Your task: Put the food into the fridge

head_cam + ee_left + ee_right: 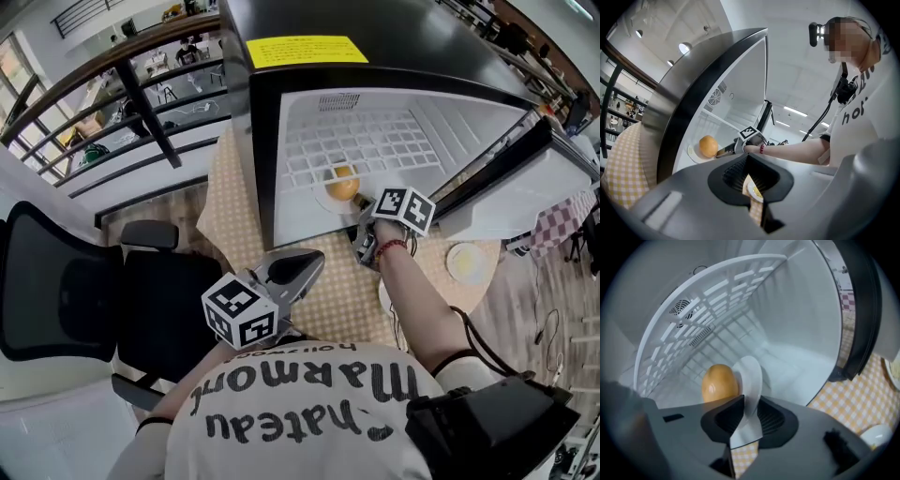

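With the right gripper (745, 416) fingers pinching the near rim of the plate (751, 373) inside the fridge (422, 141), food (718, 383) just beyond them, a tilt or snagged release could roll it off; the left gripper (752, 187) fingers are pressed together, empty.

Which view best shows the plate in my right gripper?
The right gripper view: the plate stands edge-on at centre, jaws shut on its rim, food on it. The head view shows it from above in the fridge, the right gripper covering its near rim. The left gripper view shows it small, side-on.
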`<state>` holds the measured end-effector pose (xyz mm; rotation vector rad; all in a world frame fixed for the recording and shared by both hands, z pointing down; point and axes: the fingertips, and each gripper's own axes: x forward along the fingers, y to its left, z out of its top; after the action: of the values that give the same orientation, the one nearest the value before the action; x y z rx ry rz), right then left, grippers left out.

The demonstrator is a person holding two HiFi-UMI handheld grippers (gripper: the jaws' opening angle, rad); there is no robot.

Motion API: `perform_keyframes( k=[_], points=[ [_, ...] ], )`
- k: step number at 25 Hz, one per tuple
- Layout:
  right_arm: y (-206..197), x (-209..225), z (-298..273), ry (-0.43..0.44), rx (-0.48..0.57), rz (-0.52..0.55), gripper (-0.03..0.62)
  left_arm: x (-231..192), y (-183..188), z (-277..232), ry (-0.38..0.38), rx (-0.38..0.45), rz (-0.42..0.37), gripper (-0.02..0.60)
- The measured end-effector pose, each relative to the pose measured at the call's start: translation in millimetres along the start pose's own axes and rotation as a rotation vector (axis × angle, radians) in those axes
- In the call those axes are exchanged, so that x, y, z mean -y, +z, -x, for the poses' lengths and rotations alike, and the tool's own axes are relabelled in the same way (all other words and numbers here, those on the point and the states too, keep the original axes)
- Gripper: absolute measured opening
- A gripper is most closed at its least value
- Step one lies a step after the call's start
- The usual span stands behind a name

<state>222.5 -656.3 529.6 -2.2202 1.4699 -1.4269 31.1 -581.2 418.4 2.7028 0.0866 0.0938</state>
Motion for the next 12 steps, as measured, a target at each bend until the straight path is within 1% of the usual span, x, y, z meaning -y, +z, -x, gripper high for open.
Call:
perform_keyframes(
  k=[5,8,12],
  points=[
    [6.4,-0.4,-3.1,-0.041,0.02,0.133,0.102,-1.4,-1.1,-3.1,-0.011,-0.003,0.003,0.005],
    [11.0,-1.0,-6.1,-0.056,0.021,0.176,0.116,-4.4,-1.5,-2.5,-0.01,-0.004,0.016,0.005],
    [12.7,0.6,-7.7,-0.089,0.03,0.202,0.127,-4.7,-3.2,-2.5,-0.018,-0.008,0.031,0.005]
  ],
)
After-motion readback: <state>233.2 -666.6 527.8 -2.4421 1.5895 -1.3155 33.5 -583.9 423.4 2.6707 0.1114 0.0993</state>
